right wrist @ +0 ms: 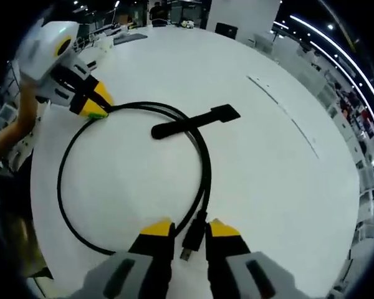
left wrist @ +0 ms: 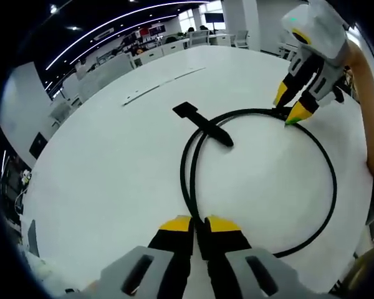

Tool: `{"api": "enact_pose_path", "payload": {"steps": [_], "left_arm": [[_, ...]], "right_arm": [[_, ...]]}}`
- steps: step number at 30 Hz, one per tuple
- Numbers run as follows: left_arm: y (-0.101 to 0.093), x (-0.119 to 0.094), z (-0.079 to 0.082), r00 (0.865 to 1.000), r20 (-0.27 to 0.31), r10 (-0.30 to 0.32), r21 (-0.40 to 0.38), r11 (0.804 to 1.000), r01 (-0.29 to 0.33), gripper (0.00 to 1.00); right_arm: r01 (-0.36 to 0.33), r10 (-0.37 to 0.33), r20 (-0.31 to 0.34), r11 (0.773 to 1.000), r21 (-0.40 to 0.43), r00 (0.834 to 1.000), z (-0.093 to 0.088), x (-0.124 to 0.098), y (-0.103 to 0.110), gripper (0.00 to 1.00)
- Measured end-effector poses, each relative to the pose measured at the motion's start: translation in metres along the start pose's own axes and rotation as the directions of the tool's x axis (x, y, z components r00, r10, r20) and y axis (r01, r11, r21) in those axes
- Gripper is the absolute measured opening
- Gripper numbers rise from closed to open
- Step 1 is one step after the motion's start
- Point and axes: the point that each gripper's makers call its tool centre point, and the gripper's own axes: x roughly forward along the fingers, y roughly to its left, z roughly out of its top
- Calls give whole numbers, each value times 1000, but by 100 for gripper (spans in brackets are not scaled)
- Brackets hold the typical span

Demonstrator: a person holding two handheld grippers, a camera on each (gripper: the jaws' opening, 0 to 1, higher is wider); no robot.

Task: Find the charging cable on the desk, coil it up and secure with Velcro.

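On the white table the charging cable lies looped, Velcro strap at twelve o'clock. Both claws pinch it; keep loops stacked while wrapping the strap.

Left claw; right claw.

In the left gripper view, the charging cable passes behind the closed yellow tips of the left gripper at the lower centre of the frame, so contact between jaws and cable cannot be confirmed there. At the upper right of that view, the right gripper covers the cable end, and the person's forearm is cut off by the right edge. The desks and chairs along the top of the frame are too small and blurred to identify.
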Motion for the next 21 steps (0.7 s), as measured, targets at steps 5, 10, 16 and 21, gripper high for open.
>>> {"api": "enact_pose_path", "payload": {"steps": [5, 10, 16, 21], "left_arm": [[0, 0, 1, 1000, 1, -2, 0, 1000, 2, 8], [0, 0, 0, 1000, 4, 1, -3, 1000, -1, 8], [4, -2, -5, 1000, -13, 24, 3, 1000, -24, 8], [5, -1, -4, 1000, -12, 27, -2, 1000, -27, 8]], "right_arm": [[2, -2, -5, 999, 35, 1000, 0, 0, 0, 17], [26, -26, 18, 999, 20, 1000, 6, -2, -4, 9], [39, -39, 26, 999, 21, 999, 6, 4, -13, 8], [40, -40, 10, 999, -35, 999, 5, 10, -13, 22]]}}
